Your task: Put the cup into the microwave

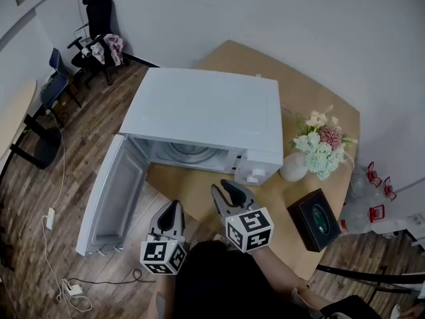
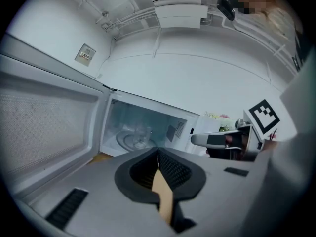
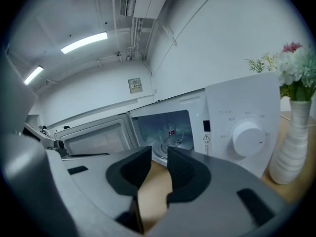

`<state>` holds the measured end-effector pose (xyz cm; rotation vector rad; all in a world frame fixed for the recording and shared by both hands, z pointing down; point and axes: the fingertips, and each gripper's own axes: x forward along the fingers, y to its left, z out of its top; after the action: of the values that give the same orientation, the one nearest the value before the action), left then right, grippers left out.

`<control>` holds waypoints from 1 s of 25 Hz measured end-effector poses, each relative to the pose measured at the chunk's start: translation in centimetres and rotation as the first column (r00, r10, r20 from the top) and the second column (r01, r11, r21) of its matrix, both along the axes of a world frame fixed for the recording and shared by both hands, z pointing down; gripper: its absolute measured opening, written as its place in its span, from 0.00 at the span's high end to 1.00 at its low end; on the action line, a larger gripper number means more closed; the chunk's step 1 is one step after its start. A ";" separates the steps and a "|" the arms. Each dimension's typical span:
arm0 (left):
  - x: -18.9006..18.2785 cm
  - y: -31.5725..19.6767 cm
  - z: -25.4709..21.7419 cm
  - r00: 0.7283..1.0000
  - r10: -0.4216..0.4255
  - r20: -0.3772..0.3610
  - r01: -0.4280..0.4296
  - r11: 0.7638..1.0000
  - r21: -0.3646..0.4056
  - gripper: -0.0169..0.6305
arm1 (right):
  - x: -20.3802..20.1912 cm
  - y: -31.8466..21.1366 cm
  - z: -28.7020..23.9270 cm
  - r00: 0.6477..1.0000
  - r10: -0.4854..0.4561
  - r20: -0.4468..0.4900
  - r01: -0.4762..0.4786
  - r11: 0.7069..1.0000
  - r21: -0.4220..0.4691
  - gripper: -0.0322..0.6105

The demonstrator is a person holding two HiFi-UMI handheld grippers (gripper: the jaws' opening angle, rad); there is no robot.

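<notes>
A wooden table stands in a white-walled corner and carries the microwave. Its door hangs wide open to the left. A vase of flowers and a dark box sit to the right.

The cup, a clear glass one, stands inside on the turntable, well apart from both your tools. Your left gripper has its jaws pressed together with nothing in them. Your right gripper shows a narrow gap between its jaws, also empty, and hovers on the near side of the opening.

The placing looks done, so the step in hand is probably clearing out and closing up. For that, bring your left gripper round to the outer face of the door and push it across to the right until it latches. Keep your right gripper out of the door's swing.
</notes>
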<state>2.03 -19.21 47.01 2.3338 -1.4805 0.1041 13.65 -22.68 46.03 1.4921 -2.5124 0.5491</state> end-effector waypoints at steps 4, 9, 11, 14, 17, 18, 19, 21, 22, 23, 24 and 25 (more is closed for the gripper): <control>1.2 -0.2 -0.5 1.000 0.029 0.005 -0.030 1.000 0.011 0.96 | 1.6 0.6 -0.6 1.000 0.024 0.012 -0.024 1.000 0.005 0.87; 2.2 -0.3 -1.3 0.998 0.060 0.016 -0.061 0.998 0.026 0.96 | 3.5 1.3 -1.8 0.999 0.047 0.026 -0.048 0.999 0.017 0.90; 2.5 -0.2 -1.6 0.997 0.072 0.020 -0.072 0.997 0.030 0.96 | 4.6 1.6 -2.4 0.998 0.062 0.029 -0.062 0.998 0.027 0.91; 2.9 0.1 -2.0 0.996 0.084 0.020 -0.084 0.996 0.034 0.96 | 6.5 2.1 -3.1 0.995 0.096 0.041 -0.097 0.995 0.037 0.94; 3.1 0.3 -2.3 0.995 0.096 0.025 -0.096 0.995 0.037 0.96 | 8.1 2.7 -3.6 0.991 0.126 0.046 -0.129 0.990 0.056 0.95; 3.2 0.4 -2.4 0.995 0.100 0.029 -0.101 0.994 0.040 0.96 | 8.6 3.0 -3.6 0.990 0.134 0.043 -0.136 0.988 0.067 0.95; 3.3 0.4 -2.4 0.994 0.104 0.036 -0.106 0.993 0.044 0.96 | 9.0 3.3 -3.6 0.989 0.141 0.038 -0.144 0.986 0.079 0.96; 3.4 0.6 -2.3 0.992 0.111 0.052 -0.114 0.992 0.050 0.96 | 10.0 4.0 -3.5 0.987 0.162 0.019 -0.163 0.981 0.106 0.96; 3.5 0.7 -2.2 0.992 0.115 0.055 -0.117 0.992 0.051 0.96 | 10.5 4.4 -3.4 0.984 0.176 0.007 -0.175 0.977 0.120 0.96; 3.6 0.7 -2.1 0.991 0.118 0.055 -0.121 0.991 0.050 0.96 | 11.0 4.7 -3.2 0.982 0.191 -0.003 -0.189 0.973 0.132 0.96; 3.7 0.8 -2.0 0.991 0.121 0.053 -0.124 0.991 0.049 0.96 | 11.5 4.9 -3.0 0.978 0.207 -0.011 -0.204 0.969 0.139 0.96; 3.8 0.8 -2.0 0.991 0.124 0.052 -0.127 0.991 0.048 0.96 | 11.9 5.1 -2.8 0.975 0.223 -0.016 -0.219 0.966 0.141 0.96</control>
<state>5.79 -18.43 45.05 2.4813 -1.3730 0.1590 25.51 -17.56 43.27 1.8316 -2.4190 0.3840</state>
